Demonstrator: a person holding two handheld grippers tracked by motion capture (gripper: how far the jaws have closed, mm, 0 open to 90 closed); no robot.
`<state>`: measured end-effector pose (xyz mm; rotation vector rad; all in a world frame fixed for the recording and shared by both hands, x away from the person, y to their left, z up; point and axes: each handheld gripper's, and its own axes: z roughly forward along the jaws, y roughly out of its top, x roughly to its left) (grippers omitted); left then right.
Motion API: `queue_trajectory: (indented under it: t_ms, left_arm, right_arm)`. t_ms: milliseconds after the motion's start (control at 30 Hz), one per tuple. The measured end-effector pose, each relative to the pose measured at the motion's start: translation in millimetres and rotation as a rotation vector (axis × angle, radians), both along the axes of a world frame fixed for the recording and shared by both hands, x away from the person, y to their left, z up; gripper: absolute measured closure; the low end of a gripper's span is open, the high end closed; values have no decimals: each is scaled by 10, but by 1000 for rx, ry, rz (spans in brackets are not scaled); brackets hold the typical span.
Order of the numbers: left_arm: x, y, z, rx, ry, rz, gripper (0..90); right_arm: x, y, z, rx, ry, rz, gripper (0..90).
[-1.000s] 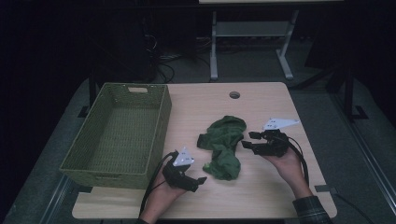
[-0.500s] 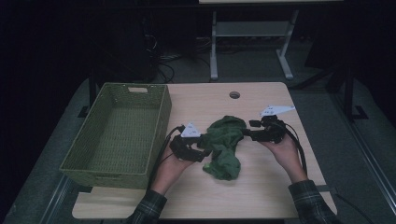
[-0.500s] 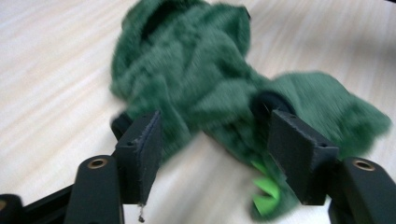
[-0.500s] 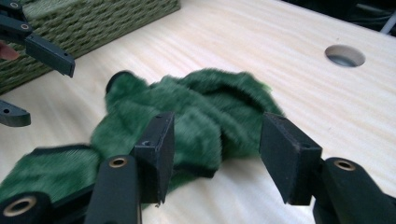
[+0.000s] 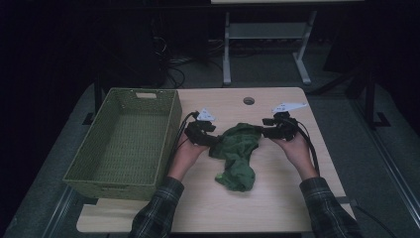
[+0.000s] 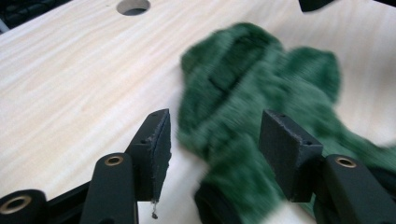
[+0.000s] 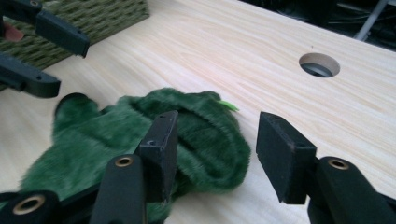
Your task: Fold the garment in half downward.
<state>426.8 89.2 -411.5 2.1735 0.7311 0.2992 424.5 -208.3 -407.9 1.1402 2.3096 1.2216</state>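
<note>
Where the bench [image 5: 277, 198] lies bare near its middle, a dark green cloth [image 5: 236, 154] sits crumpled, fuzzy like plush, with a wider bunched part at 12 o'clock and a narrower tail trailing toward 6 o'clock. It lies just to the 3 o'clock side of the woven green basket [image 5: 124, 144].

At the cloth's 9 o'clock edge, the left hand-held gripper [image 6: 215, 140] has its jaws partly spread; they have just been closing, with a fold of cloth between them, though the pads do not clearly press on it. At the 3 o'clock edge, the right hand-held gripper [image 7: 217, 149] stands about half spread, its left pad against the cloth's pile and its right pad over bare wood.
</note>
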Motion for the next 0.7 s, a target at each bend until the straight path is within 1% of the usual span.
queue_trajectory:
  t_ms: [33,67,100,133,167,233,267,300,333,367,433,467,500,533,567,633,667,700]
  left_arm:
    - [54,-12,-16,0,1,4,444]
    - [104,-26,-35,2,1,5,444]
    - [198,-55,-78,1,10,8,446]
    - [198,-55,-78,1,10,8,447]
    - [241,-69,-104,0,14,5,446]
    - [342,-106,-180,-3,16,9,446]
    - [342,-106,-180,-3,16,9,447]
    - [398,-137,-230,-9,25,7,446]
    - [398,-137,-230,-9,25,7,444]
    - [433,-181,-269,-8,31,-8,444]
    - [443,-200,-289,-10,30,-13,444]
    - [455,-216,-307,-4,34,-17,444]
    - [478,-245,-368,-1,50,-19,442]
    - [478,-245,-368,-1,50,-19,442]
    - [484,-260,-402,-11,60,-17,442]
    - [500,-270,-456,-1,77,-30,440]
    - [502,-288,-497,7,97,-31,443]
    - [506,-293,-515,20,103,-34,449]
  right_arm:
    - [70,16,-29,-18,15,-6,478]
    - [70,16,-29,-18,15,-6,478]
    - [126,28,-55,-30,21,-14,479]
    - [126,28,-55,-30,21,-14,479]
    - [164,29,-89,-31,22,-26,481]
    - [196,19,-137,-27,40,-34,481]
    - [196,19,-137,-27,40,-34,481]
    - [228,16,-190,-24,56,-41,480]
    - [228,16,-190,-24,56,-41,480]
    - [252,18,-235,-27,66,-43,478]
    - [260,21,-253,-29,73,-42,477]
    - [267,24,-273,-32,76,-41,476]
    - [281,26,-308,-32,84,-42,475]
    - [281,26,-308,-32,84,-42,475]
    - [293,31,-342,-36,96,-39,470]
    - [297,35,-357,-45,101,-39,471]
    - [303,37,-392,-53,113,-39,475]
    - [308,34,-410,-63,119,-35,483]
